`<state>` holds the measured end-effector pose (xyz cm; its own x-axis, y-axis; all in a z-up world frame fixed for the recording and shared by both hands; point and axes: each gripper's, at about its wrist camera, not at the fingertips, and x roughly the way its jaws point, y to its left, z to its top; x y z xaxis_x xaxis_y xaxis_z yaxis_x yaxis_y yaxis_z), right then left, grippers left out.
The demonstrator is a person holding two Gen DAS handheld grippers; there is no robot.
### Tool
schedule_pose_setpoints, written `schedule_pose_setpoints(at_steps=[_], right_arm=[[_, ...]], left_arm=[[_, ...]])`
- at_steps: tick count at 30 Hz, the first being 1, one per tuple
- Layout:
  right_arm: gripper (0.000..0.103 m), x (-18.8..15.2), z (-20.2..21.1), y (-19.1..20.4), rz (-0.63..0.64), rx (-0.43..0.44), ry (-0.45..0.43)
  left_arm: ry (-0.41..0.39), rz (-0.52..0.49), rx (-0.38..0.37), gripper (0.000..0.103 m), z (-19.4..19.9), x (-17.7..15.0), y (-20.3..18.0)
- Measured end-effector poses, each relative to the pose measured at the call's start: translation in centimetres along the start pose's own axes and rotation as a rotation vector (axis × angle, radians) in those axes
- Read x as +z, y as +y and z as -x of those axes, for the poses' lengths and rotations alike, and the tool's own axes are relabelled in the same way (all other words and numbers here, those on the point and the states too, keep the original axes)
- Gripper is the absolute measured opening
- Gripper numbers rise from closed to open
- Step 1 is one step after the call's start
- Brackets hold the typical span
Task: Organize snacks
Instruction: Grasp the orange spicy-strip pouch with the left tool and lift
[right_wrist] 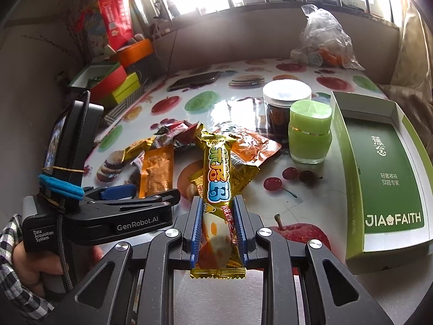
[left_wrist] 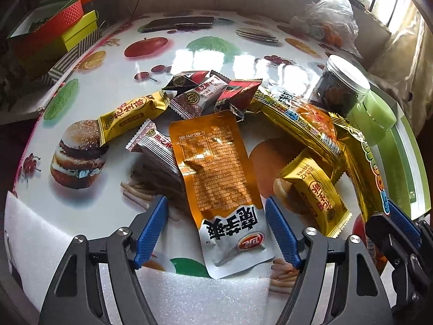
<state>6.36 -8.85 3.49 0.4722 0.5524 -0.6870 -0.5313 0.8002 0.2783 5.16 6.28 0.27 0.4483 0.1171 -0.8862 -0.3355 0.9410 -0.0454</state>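
An orange and white pouch (left_wrist: 216, 176) lies flat on the food-print table (left_wrist: 81, 203), printed side down. My left gripper (left_wrist: 216, 227) stands open astride its white end, blue pads on either side and not pressing it. Behind it lies a pile of snacks: a yellow bar (left_wrist: 130, 116), white-and-red packets (left_wrist: 194, 100), a small gold packet (left_wrist: 314, 195) and a big orange-gold pack (left_wrist: 305, 124). My right gripper (right_wrist: 216, 200) is shut on a long gold snack bar (right_wrist: 217, 162), held above the pile and pointing away from the camera.
A green open box (right_wrist: 387, 149) lies at the right, with a green jar (right_wrist: 310, 132) and a clear jar of dark snacks (right_wrist: 284, 100) beside it. A plastic bag (right_wrist: 322, 38) and a phone (right_wrist: 194, 81) lie at the back. Coloured boxes (right_wrist: 108, 81) are stacked at the left.
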Motion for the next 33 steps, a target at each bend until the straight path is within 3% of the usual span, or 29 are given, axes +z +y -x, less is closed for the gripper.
schedule_pose_setpoints(at_steps=[2, 10, 12, 13, 22, 24, 25, 28, 33], right_arm=[[0.021, 0.0, 0.0, 0.0, -0.001, 0.0, 0.0], [0.021, 0.0, 0.0, 0.0, -0.007, -0.001, -0.001], [0.021, 0.0, 0.0, 0.0, -0.006, -0.001, -0.002], [0.021, -0.1, 0.0, 0.1, -0.006, -0.001, -0.002], [0.021, -0.1, 0.1, 0.4, -0.008, 0.0, -0.006], [0.021, -0.1, 0.1, 0.4, -0.012, 0.0, -0.008], [0.021, -0.1, 0.1, 0.3, -0.015, 0.0, -0.008], [0.021, -0.1, 0.2, 0.1, -0.021, 0.001, -0.009], [0.021, -0.1, 0.1, -0.1, -0.029, 0.002, -0.008]], left_arm=[[-0.006, -0.006, 0.009, 0.057, 0.2, 0.0, -0.1], [-0.021, 0.009, -0.017, 0.05, 0.7, -0.3, 0.6], [-0.026, 0.005, -0.014, 0.035, 1.0, -0.4, 0.8], [-0.035, 0.003, -0.021, 0.033, 1.2, -0.4, 0.9], [-0.016, 0.035, -0.075, 0.031, 1.3, -0.7, 1.5], [-0.013, 0.043, -0.109, 0.041, 1.3, -0.5, 1.6], [-0.016, 0.046, -0.113, 0.051, 1.3, -0.4, 1.5], [-0.013, 0.05, -0.138, 0.054, 1.2, -0.3, 1.3], [-0.002, -0.019, -0.054, 0.055, 0.6, -0.1, -0.1]])
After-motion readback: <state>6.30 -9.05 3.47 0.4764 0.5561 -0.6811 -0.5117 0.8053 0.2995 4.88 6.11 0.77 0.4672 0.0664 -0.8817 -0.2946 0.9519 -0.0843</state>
